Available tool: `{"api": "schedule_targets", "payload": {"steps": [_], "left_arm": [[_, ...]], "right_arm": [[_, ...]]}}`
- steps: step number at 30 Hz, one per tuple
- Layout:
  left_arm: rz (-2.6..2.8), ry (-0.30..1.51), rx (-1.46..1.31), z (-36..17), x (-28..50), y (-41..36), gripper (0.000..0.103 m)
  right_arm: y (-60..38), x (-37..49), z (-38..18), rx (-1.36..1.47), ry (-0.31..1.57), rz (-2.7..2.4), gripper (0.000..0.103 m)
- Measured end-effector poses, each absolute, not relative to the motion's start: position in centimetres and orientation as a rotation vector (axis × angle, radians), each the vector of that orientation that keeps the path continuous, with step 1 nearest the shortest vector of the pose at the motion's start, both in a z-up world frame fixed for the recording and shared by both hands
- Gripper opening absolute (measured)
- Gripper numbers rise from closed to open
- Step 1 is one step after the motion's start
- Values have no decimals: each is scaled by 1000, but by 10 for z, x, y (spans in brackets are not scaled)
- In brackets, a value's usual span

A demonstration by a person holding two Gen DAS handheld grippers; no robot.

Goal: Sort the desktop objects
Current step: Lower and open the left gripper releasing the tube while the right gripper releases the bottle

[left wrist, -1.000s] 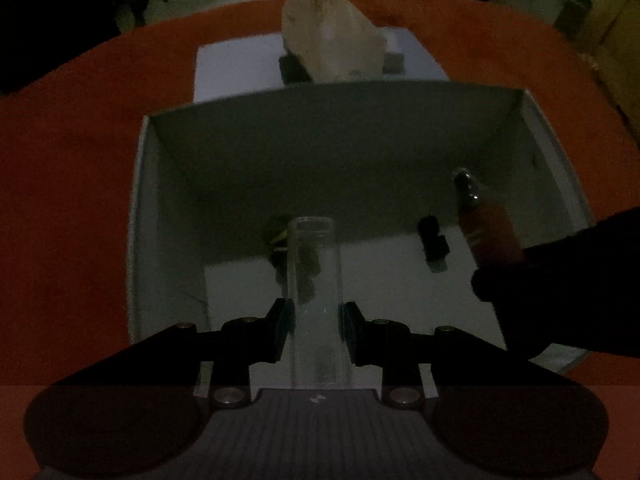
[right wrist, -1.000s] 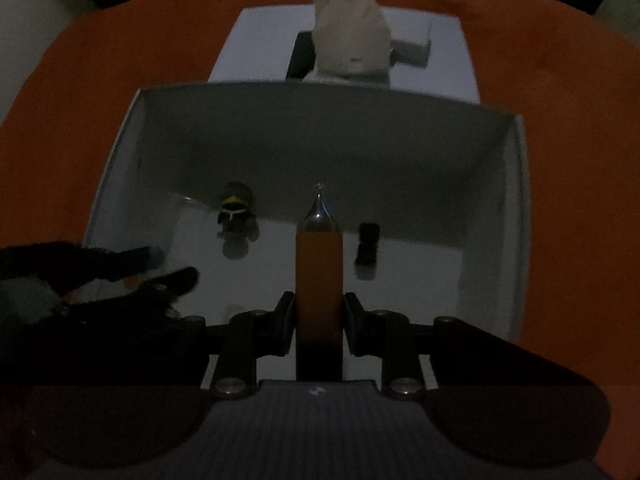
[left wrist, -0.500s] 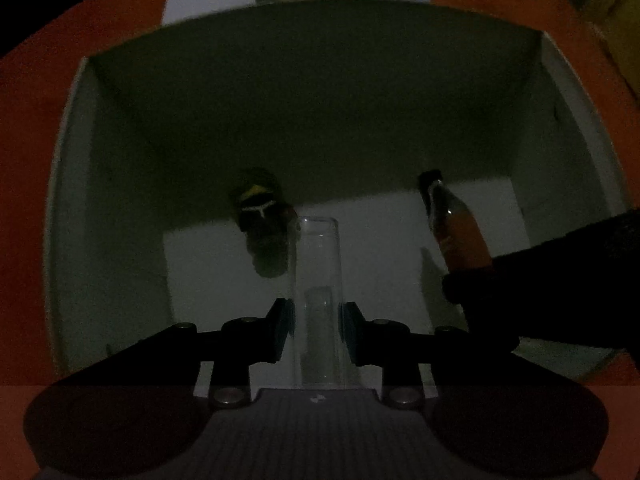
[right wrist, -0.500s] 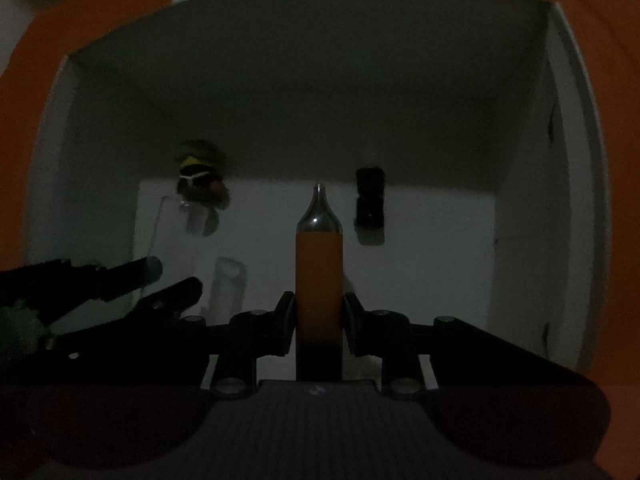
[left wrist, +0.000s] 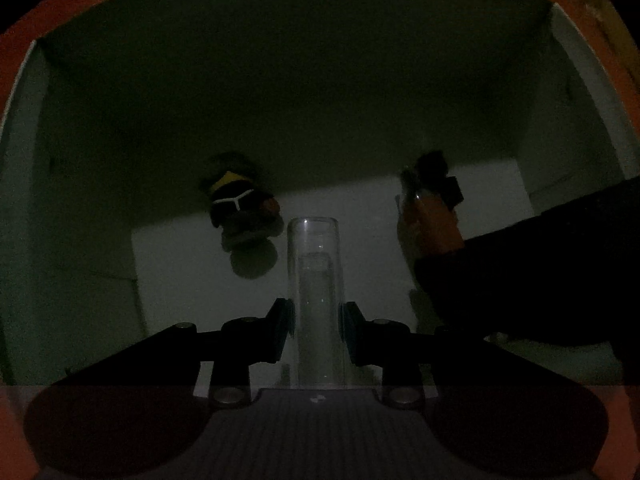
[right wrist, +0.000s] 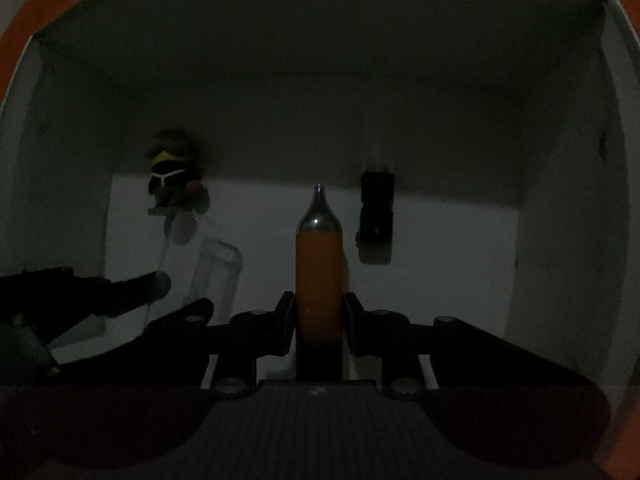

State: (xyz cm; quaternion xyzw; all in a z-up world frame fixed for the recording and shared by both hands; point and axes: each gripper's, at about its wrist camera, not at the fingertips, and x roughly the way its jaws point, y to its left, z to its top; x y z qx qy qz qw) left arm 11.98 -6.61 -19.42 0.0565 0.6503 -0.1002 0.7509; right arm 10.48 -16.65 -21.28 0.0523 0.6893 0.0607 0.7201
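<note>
Both grippers hang inside a deep white box [left wrist: 80,240], pointing down at its floor. My left gripper [left wrist: 316,320] is shut on a clear glass tube [left wrist: 314,280], held upright between its pads. My right gripper [right wrist: 319,320] is shut on an orange cylinder with a silver pointed tip [right wrist: 319,272]. That orange cylinder [left wrist: 432,228] also shows at the right of the left wrist view, and the clear tube [right wrist: 216,272] at the left of the right wrist view. A small dark figurine with a yellow patch [left wrist: 240,208] and a black block [right wrist: 376,204] lie on the box floor.
The box walls [right wrist: 568,200] close in on all sides, dark in shadow. An orange tabletop [left wrist: 24,32] shows beyond the rim. The figurine [right wrist: 176,184] sits near the far wall, left of the black block [left wrist: 440,184].
Both grippers have sunk from above the box rim down into the box, each still holding its object. The things outside the box have left the view.
</note>
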Motion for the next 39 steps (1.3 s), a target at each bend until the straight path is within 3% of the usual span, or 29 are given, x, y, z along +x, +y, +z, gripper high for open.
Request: {"api": "schedule_targets", "payload": {"steps": [14,39], "left_arm": [[-187,1506,71,-200,121,-57,29],[-158,1386,125,-135,77,-51,34]], "right_arm": [[-169,86,-219,78,1536,129,30],[-168,50,-148,14,1439,177,30]]}}
